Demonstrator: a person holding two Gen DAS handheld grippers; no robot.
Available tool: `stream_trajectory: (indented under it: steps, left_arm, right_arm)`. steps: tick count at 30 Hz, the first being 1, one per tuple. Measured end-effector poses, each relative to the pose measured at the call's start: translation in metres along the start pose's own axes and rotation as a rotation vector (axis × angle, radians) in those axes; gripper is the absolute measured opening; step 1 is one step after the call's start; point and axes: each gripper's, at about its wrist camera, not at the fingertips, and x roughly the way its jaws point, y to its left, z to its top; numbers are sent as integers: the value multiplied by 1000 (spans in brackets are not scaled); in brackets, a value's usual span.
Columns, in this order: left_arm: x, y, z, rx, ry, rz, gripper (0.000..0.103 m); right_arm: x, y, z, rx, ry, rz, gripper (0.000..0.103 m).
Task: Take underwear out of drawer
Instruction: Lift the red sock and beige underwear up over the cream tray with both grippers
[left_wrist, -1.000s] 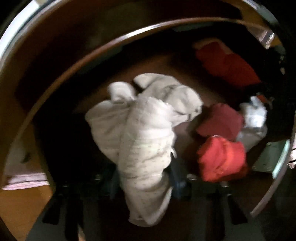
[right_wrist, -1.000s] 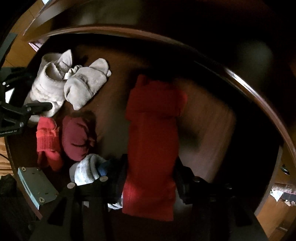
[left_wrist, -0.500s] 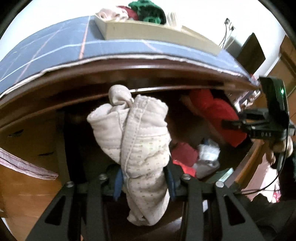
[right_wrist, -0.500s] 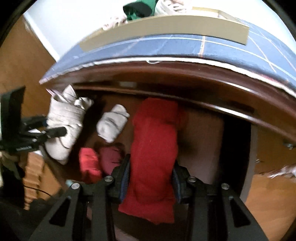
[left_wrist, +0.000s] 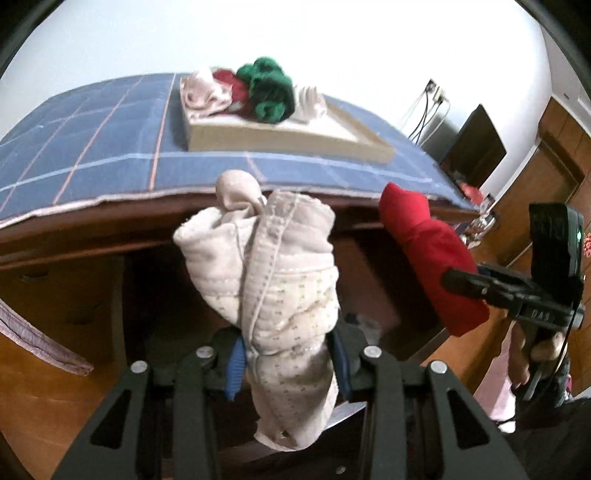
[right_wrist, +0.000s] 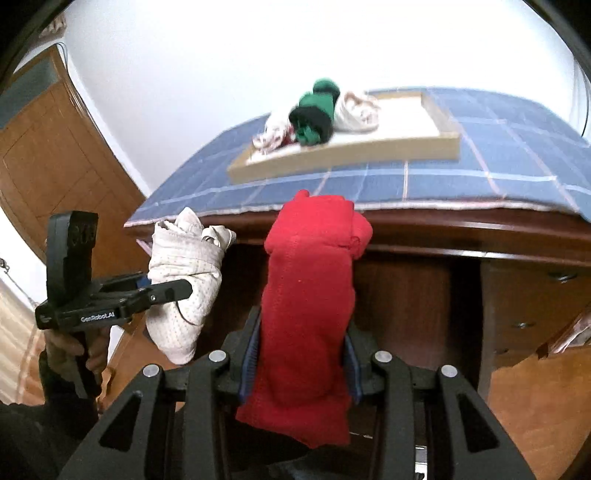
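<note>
My left gripper (left_wrist: 288, 365) is shut on a rolled cream dotted underwear (left_wrist: 280, 280), held up in front of the dark wooden dresser. The same cream roll (right_wrist: 184, 280) shows at the left of the right wrist view, in the left gripper (right_wrist: 173, 291). My right gripper (right_wrist: 299, 362) is shut on a rolled red underwear (right_wrist: 310, 295), also lifted above the drawer. That red roll (left_wrist: 432, 258) appears at the right of the left wrist view, with the right gripper (left_wrist: 465, 284) clamped on it. The drawer's inside is dark below both rolls.
On top of the dresser lies a blue checked cloth (left_wrist: 92, 147) with a shallow beige tray (left_wrist: 295, 136) holding green, red and pale rolled garments (left_wrist: 266, 88). The tray (right_wrist: 351, 155) sits beyond the dresser edge. A wooden door (right_wrist: 55, 158) stands at left; a dark screen (left_wrist: 472, 147) at right.
Both grippers have risen out of the dark drawer with their rolls and tilted up, so the dresser top, blue cloth and tray have come into view.
</note>
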Motion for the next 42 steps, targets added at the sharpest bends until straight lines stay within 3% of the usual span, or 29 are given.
stream_trajectory:
  steps: [4,8,21,42]
  left_arm:
    - [-13,-15,8,5,-68,27,38]
    - [-19,-22,18,-8,-120,-8,38]
    - [-35,-57,53,52,-251,-18,38]
    - [-13,-88,121,107,-335,-6,38]
  right_arm:
    - [-14,9,1,-3,-57,-14,41]
    - [-29,17,5,-6,-100,-11,41]
    - [-62,40,36,-75,-255,-57,41]
    - [-61,22,99,-66,-348,-100,41]
